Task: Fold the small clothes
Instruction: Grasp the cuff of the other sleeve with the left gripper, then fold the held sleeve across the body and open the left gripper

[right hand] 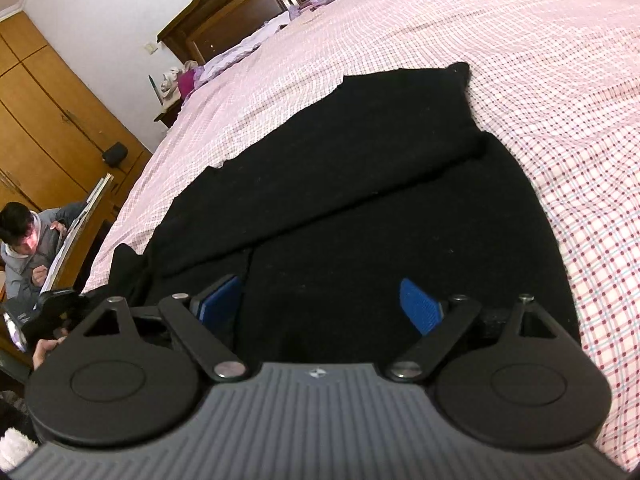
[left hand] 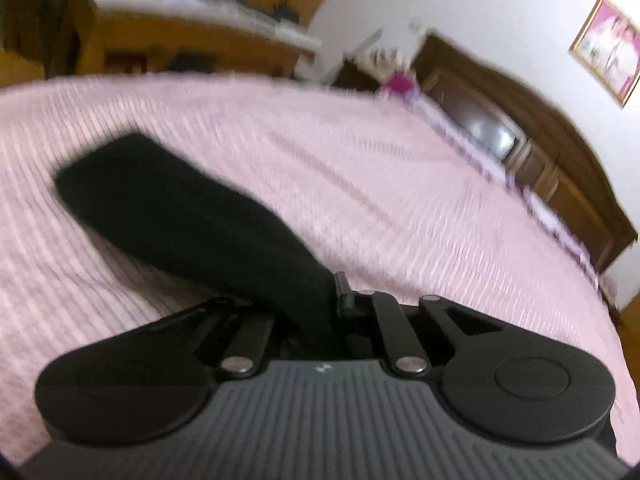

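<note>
Garment (right hand: 360, 208) mid-fold on bed (right hand: 560, 80): left gripper (left hand: 320, 304) clamped on sleeve, right gripper (right hand: 320, 304) apart above; next, lay sleeve across.

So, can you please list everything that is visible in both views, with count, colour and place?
Black garment: one, black, lying on the bed, partly folded; one end lifted.
Bedspread: one, pink checked, covering the bed.
Headboard: one, dark brown wood, at the bed's far end.
Wardrobe: one, light brown wood, beside the bed.
Framed picture: one, pink with gold frame, on the wall.
Seated person: one, grey top, beside the bed.
Left gripper: shut on the garment.
Right gripper: open, blue pads, above the garment.
</note>
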{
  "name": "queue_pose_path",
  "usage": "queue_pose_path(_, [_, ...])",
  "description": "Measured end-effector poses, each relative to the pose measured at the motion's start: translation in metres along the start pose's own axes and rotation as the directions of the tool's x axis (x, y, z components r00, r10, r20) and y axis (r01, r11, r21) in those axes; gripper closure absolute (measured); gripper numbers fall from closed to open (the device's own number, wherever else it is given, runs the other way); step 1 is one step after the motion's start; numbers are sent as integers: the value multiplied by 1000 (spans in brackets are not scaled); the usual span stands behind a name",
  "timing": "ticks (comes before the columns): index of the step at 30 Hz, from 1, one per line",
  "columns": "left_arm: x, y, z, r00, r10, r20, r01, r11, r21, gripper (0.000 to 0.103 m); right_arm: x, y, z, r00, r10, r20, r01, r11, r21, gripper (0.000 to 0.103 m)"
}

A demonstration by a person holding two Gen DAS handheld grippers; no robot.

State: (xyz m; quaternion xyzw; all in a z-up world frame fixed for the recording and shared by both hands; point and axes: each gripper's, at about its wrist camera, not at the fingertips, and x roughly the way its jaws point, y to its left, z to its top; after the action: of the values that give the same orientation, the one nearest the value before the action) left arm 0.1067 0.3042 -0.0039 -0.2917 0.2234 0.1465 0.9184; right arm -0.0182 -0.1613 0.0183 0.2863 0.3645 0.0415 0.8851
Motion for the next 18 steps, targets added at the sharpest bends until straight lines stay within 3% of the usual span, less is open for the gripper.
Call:
queue_pose_path(4, [-36,4,8,993,11,119,-15,999,34,94,-2,0,2,1000,10,9,-10,1000,1,11])
queue_pose_path(8, [-55,-6,10,987,-22,162,6,995,99,94,1,-1,1,1000,16,0,-16,1000,4,11])
queue_pose_path(11, [-66,-24,13,980,-84,180,61,990,126,94,1,-2,-2,1000,16,-3,-16,1000,1,11])
queue_pose_path(14, [-68,-45,17,971,-185,148,168,978,122,94,-1,-4,-2,1000,18,-1,-18,1000,-2,11])
queue_pose_path(18, [-71,-81,16,955,-263,141,242,959,146,94,-8,-7,-1,999,28,21,-28,1000,2,11])
